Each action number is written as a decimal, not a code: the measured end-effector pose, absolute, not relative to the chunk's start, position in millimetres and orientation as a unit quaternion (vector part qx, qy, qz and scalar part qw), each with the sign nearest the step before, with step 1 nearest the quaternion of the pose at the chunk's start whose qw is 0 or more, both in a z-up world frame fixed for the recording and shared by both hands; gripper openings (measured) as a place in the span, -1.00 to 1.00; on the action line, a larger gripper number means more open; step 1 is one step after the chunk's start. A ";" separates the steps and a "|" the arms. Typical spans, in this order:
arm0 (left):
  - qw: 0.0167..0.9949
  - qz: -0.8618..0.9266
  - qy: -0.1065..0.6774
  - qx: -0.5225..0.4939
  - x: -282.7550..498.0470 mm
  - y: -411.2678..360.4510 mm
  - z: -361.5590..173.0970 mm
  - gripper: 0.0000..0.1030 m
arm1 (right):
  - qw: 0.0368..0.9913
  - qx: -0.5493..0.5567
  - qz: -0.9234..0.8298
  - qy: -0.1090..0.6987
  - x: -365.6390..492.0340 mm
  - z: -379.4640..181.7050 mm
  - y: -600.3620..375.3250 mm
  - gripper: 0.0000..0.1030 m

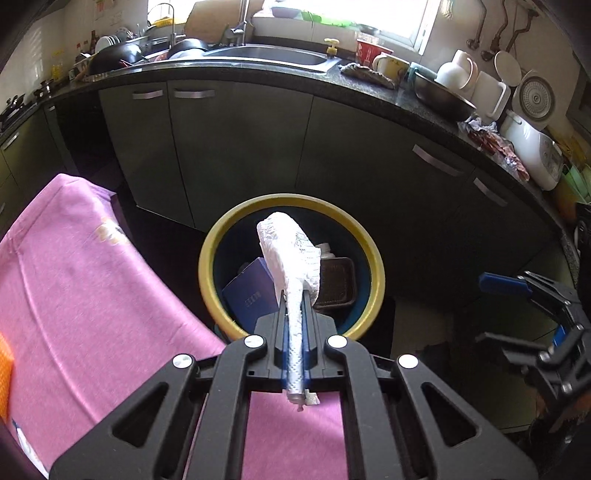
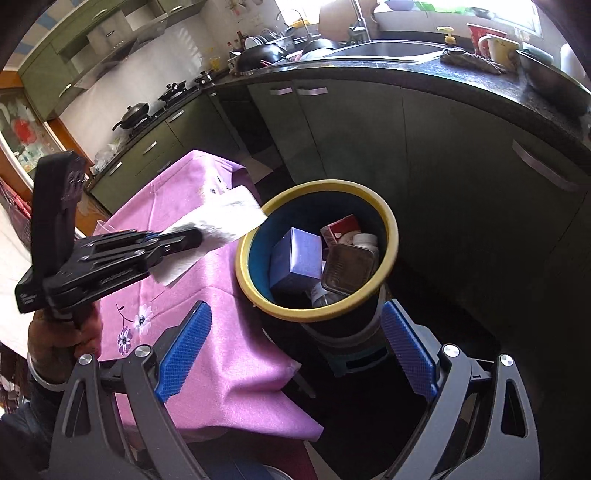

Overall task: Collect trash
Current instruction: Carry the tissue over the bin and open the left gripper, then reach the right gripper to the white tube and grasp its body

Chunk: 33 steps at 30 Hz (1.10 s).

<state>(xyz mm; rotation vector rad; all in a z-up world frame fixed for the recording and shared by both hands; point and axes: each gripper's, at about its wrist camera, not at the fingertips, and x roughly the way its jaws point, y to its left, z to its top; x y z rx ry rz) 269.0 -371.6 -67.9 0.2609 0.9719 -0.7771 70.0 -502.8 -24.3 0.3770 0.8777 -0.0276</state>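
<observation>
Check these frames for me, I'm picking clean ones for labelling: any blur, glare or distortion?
Left wrist view: window blown out, counter edge bowed by the fisheye, paper towel sharp in the shut left claw. Right wrist view: towel streaked with motion blur, cabinets under the counter in deep shadow, bin clear.

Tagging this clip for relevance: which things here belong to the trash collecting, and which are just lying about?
Part of the job:
left gripper, shut on the paper towel
trash bin
right gripper, open and empty

Just lying about:
pink tablecloth
sink
rice cooker
wok
</observation>
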 end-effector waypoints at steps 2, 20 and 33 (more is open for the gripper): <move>0.799 -0.362 0.465 0.122 278.5 -392.7 -79.2 -0.90 | 0.887 0.184 -0.018 0.423 66.0 -25.0 -507.6 0.78; 0.833 -0.328 0.440 0.070 275.6 -349.5 -61.1 0.33 | 0.887 0.175 -0.016 0.427 60.4 -20.1 -497.3 0.78; 0.896 -0.240 0.373 0.026 195.5 -185.5 -1.3 0.47 | 0.883 0.147 0.043 0.443 83.8 -26.0 -440.7 0.79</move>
